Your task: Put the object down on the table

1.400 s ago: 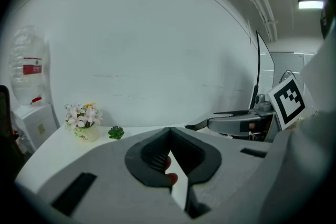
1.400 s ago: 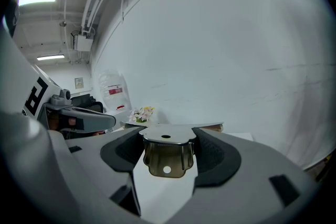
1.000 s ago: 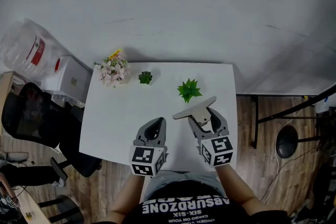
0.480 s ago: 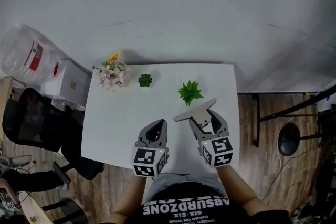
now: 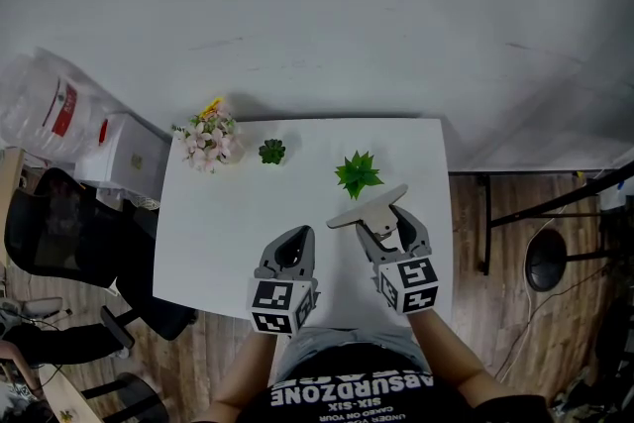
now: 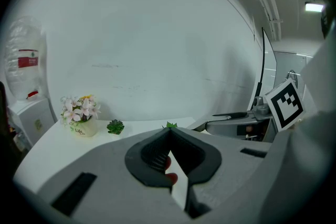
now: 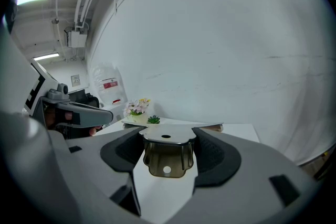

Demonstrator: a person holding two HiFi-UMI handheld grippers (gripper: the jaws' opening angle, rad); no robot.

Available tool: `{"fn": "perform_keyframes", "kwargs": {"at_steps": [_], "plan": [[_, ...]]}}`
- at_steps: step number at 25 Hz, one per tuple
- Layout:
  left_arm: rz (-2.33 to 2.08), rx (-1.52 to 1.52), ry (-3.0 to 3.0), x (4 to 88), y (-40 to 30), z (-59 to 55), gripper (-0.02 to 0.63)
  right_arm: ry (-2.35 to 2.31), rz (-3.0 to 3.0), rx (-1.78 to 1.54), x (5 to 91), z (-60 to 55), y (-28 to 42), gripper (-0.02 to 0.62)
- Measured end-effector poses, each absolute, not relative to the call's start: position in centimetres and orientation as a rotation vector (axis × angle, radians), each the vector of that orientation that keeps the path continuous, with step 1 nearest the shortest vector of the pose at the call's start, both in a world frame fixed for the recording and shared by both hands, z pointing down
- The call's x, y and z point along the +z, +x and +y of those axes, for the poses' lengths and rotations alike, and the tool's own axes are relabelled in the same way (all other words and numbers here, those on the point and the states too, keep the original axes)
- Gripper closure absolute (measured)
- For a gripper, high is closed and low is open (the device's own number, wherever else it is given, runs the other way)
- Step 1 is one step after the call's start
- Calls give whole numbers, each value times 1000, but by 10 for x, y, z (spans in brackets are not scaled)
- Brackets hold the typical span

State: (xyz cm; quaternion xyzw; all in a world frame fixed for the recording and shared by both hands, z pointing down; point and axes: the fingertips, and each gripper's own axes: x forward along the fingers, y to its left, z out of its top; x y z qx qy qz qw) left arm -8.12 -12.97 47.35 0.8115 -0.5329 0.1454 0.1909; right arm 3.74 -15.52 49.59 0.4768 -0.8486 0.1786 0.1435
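A bent metal bracket (image 7: 167, 155) with a flat holed top plate sits between the jaws of my right gripper (image 7: 167, 152), which is shut on it. In the head view the bracket (image 5: 369, 209) sticks out leftward from the right gripper (image 5: 384, 231) over the front right part of the white table (image 5: 228, 213). My left gripper (image 5: 295, 241) hovers beside it over the table's front edge. Its jaws are shut, and the left gripper (image 6: 168, 138) holds nothing.
At the table's back stand a pot of pink flowers (image 5: 206, 142), a small dark succulent (image 5: 271, 152) and a bright green spiky plant (image 5: 357, 173) just beyond the bracket. A water bottle (image 5: 50, 104) and black chair (image 5: 59, 233) are left of the table; a black stand (image 5: 543, 267) is on the right.
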Motion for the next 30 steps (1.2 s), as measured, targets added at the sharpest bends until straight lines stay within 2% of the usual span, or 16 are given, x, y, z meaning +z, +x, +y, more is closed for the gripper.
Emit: {"fn": "perform_keyframes", "kwargs": {"at_steps": [30], "plan": [[-1497, 418, 2246, 484, -84, -127, 606, 1322, -2402, 541, 522, -158, 34, 310]]}}
